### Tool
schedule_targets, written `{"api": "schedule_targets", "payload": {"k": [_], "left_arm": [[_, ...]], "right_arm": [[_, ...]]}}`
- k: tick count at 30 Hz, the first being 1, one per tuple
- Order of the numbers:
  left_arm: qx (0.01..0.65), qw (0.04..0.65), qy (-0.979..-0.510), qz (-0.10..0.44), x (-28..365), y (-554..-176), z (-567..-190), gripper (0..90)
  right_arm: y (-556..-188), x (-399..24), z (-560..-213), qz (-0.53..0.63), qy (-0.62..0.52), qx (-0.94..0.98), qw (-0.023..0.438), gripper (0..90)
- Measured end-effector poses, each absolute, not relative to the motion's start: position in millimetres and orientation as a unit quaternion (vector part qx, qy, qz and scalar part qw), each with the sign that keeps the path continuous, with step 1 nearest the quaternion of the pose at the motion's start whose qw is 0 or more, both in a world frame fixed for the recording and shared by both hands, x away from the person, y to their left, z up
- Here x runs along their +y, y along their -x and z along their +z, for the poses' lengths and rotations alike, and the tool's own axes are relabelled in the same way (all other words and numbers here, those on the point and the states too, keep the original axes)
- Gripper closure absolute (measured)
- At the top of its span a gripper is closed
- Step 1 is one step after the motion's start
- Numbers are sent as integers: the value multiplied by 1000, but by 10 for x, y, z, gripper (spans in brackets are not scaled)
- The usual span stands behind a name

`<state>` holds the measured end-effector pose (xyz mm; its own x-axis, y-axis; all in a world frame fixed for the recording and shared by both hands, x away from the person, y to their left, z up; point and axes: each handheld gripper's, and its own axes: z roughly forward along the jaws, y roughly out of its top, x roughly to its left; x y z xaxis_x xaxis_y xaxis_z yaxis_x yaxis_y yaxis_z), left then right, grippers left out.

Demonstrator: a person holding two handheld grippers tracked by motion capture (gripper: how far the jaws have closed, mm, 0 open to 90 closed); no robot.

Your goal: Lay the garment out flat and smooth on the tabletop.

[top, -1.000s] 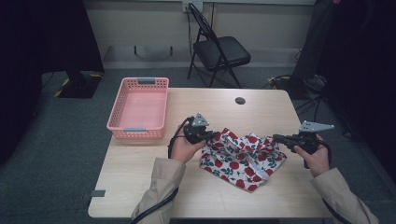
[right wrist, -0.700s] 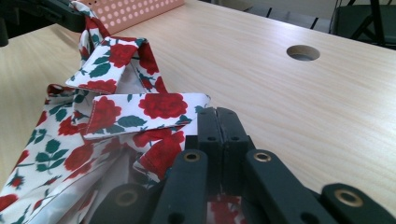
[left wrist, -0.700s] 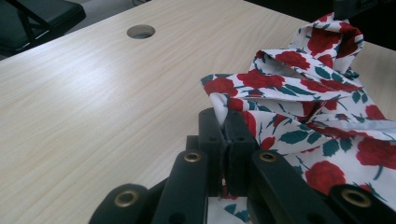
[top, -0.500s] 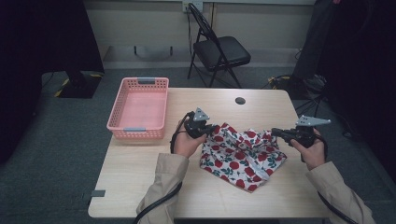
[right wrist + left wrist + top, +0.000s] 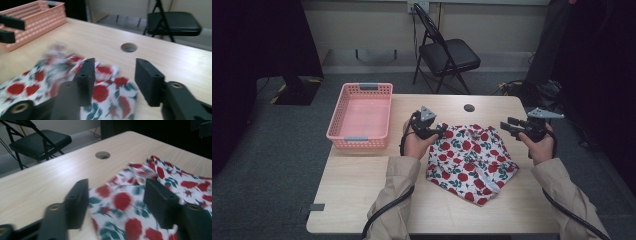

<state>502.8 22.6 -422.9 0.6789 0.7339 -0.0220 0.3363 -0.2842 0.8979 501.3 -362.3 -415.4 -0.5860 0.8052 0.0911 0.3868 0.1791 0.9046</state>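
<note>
High view: crumpled rose-print cloth [image 5: 469,162] sits mid tabletop [image 5: 362,200], pink basket [image 5: 361,115] off to cloth's left. Left hand-held gripper [image 5: 439,133] right at cloth's upper-left edge, right hand-held gripper [image 5: 506,125] just off cloth's upper-right corner.

Left gripper view: jaws wide apart, nothing between, cloth [image 5: 150,205] right below. Cable hole [image 5: 102,155] beyond cloth.

Right gripper view: jaws spread too, hanging over cloth [image 5: 75,85] edge, kinda blurry. Folding chair [image 5: 172,22] way past cloth.

The high view looks forward and down over the whole tabletop [image 5: 362,200]. Each gripper view rides low and close, looking along its own jaws. All three share the floral cloth [image 5: 469,160] and the round hole [image 5: 469,107] near the far edge.
</note>
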Motion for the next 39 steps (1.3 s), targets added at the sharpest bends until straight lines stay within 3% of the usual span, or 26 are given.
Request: {"api": "schedule_targets", "payload": {"k": [1, 2, 6, 19, 39], "left_arm": [[345, 484, -779, 199, 223, -5006, -4242, 337], [345, 480, -782, 196, 225, -4982, -4256, 279], [342, 477, -788, 183, 257, -4869, -4308, 222], [309, 470, -811, 164, 271, -4415, -4489, 185], [301, 459, -827, 123, 233, -4146, -4840, 169]], "right_arm": [[-5013, -3623, -4154, 498, -404, 738, 210, 456], [-4943, -3608, -4191, 490, -400, 746, 210, 369], [-4787, -3590, -4248, 483, -387, 759, 204, 295], [-4373, -3553, -4488, 446, -372, 791, 193, 177], [-4077, -3601, -4765, 424, -363, 811, 173, 132]]}}
